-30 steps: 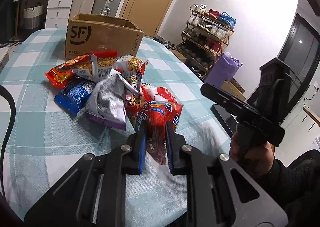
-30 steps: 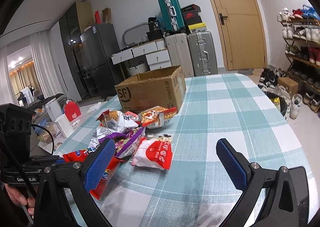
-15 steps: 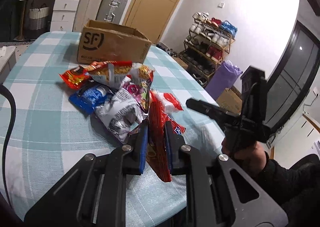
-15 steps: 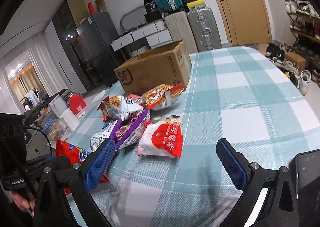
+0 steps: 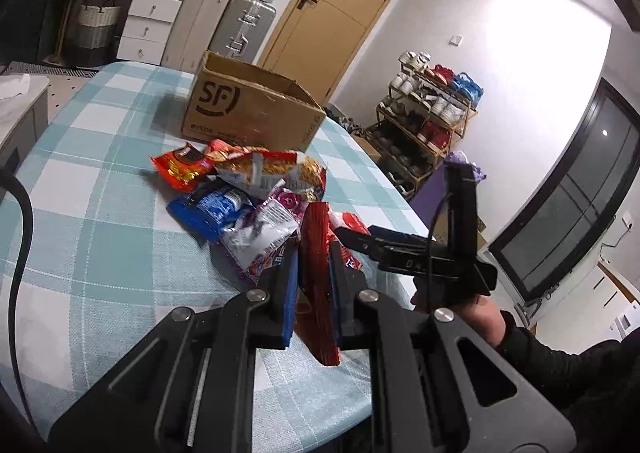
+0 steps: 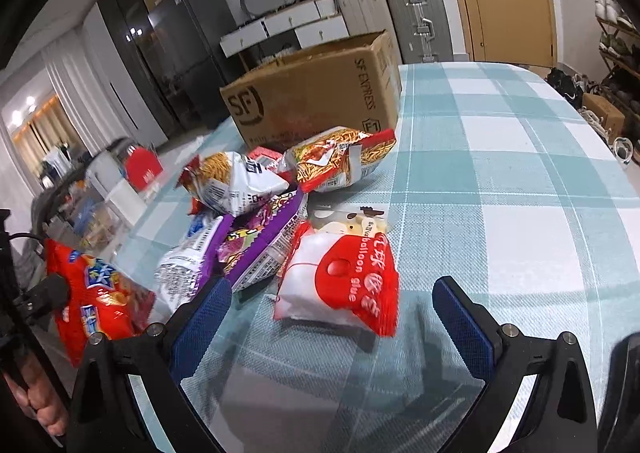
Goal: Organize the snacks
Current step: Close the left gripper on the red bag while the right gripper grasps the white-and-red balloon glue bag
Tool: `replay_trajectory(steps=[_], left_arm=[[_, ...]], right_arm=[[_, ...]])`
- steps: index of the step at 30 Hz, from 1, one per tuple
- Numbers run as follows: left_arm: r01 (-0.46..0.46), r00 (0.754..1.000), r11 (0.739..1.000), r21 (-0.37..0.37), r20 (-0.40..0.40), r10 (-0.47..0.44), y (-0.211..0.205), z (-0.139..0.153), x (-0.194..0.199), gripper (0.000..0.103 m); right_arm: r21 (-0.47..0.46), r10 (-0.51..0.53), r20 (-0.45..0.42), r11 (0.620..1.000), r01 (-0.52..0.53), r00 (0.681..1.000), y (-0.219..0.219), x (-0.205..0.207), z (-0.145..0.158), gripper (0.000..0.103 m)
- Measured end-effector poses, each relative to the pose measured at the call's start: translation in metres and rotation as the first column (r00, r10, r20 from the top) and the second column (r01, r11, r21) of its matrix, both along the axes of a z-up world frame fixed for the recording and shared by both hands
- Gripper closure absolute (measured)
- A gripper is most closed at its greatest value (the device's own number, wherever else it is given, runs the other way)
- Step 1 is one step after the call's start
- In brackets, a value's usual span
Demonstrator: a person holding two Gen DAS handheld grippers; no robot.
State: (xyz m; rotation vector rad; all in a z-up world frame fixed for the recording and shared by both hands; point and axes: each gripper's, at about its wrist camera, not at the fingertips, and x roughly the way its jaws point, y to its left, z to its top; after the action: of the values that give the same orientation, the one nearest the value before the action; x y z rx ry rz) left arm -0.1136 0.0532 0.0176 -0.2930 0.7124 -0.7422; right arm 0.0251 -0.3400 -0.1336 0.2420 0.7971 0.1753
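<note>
Indoor light, moderate. Glare blows out white wall (image 5: 500, 13) upper right of left view. Fisheye bends edges, dark vignette corners. Slight motion blur on shelf clutter (image 6: 100, 189), right view's left.

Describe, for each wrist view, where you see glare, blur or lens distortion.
Left wrist view: wall light glares white at the upper right; the door leans and bows from fisheye; dark corners vignette. Right wrist view: the cardboard box and checked tablecloth curve; the left background is blurred; the red-and-white packet is sharp.
</note>
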Motion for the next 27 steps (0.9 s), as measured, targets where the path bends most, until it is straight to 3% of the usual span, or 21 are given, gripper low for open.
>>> replay_trajectory(steps=[3, 7, 14, 27], left_arm=[[-0.016, 1.000, 1.000, -0.009, 0.008, 0.016, 0.007, 0.005, -0.001, 0.092], [-0.040, 0.999, 0.999, -0.013, 0.010, 0.040, 0.017, 0.008, 0.001, 0.092], [-0.073, 0.997, 0.997, -0.021, 0.018, 0.074, 0.029, 0.012, 0.003, 0.092], [-0.097, 0.995, 0.995, -0.013, 0.031, 0.097, 0.031, 0.017, 0.003, 0.092]], right_arm=[[-0.005, -0.001, -0.031, 1.000, 0.001, 1.000, 0.001, 0.009, -0.004, 0.001], [0.012, -0.016, -0.076, 1.000, 0.017, 0.997, -0.001, 0.016, -0.012, 0.028], [0.047, -0.021, -0.060, 0.999, 0.024, 0.998, -0.008, 0.010, -0.014, 0.049], [0.107, -0.002, 0.068, 0.994, -0.005, 0.998, -0.017, -0.019, 0.010, 0.053]])
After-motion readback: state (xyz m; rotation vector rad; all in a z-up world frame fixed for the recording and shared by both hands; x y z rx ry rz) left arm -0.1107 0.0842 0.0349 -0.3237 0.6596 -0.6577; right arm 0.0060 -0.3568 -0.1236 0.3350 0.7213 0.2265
